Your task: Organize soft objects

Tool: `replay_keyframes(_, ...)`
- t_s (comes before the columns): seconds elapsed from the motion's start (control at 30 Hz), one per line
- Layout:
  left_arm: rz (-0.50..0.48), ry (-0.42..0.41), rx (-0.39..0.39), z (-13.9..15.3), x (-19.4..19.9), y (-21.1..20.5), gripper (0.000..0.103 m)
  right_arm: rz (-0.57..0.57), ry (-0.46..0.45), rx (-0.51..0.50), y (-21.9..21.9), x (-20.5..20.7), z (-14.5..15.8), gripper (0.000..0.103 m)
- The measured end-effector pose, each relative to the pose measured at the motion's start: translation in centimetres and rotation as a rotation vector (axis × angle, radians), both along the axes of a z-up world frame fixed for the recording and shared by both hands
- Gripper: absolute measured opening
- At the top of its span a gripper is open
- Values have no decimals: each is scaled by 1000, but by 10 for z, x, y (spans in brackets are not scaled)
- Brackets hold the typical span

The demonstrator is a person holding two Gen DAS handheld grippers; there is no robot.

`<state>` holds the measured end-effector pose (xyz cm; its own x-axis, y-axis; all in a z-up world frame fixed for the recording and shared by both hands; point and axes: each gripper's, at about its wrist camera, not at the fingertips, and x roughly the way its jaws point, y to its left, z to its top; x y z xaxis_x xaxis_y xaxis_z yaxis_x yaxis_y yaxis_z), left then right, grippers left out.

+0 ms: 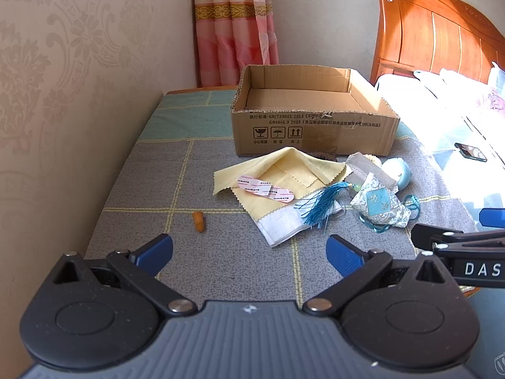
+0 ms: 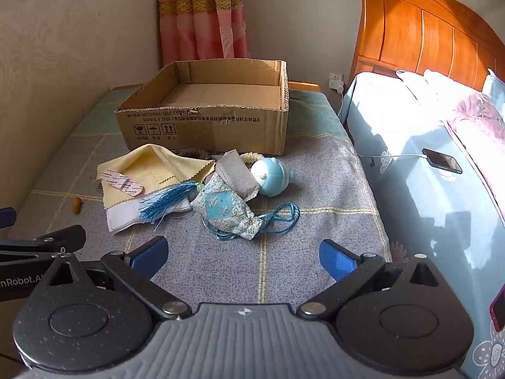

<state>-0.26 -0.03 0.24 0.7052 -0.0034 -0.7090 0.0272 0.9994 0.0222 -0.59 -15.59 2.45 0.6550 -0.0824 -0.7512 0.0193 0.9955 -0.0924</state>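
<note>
A: Grippers first; we see the left gripper (image 1: 249, 254) and right gripper (image 2: 243, 259) spread wide, both holding nothing.

B: We read "DAS" on one, "nRobot.A" on the other; the cardboard box (image 1: 312, 132) shows "GB4806.9 2023"; soft cloths (image 1: 277, 177) and sachet (image 2: 227, 211) lie just before it.

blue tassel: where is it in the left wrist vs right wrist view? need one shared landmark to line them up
Left wrist: the blue tassel lies right of centre, across the yellow cloth's lower right corner.
Right wrist: the blue tassel lies left of centre, just left of the patterned sachet.
Shared landmark: the cardboard box stands behind the pile in both views.
</note>
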Motion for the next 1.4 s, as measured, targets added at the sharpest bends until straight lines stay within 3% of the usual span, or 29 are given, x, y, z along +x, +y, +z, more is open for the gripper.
replay_keyframes(1.4, -4, -6, -4, 3, -1, -1, 102, -8, -10, -36, 1, -1, 2, 103)
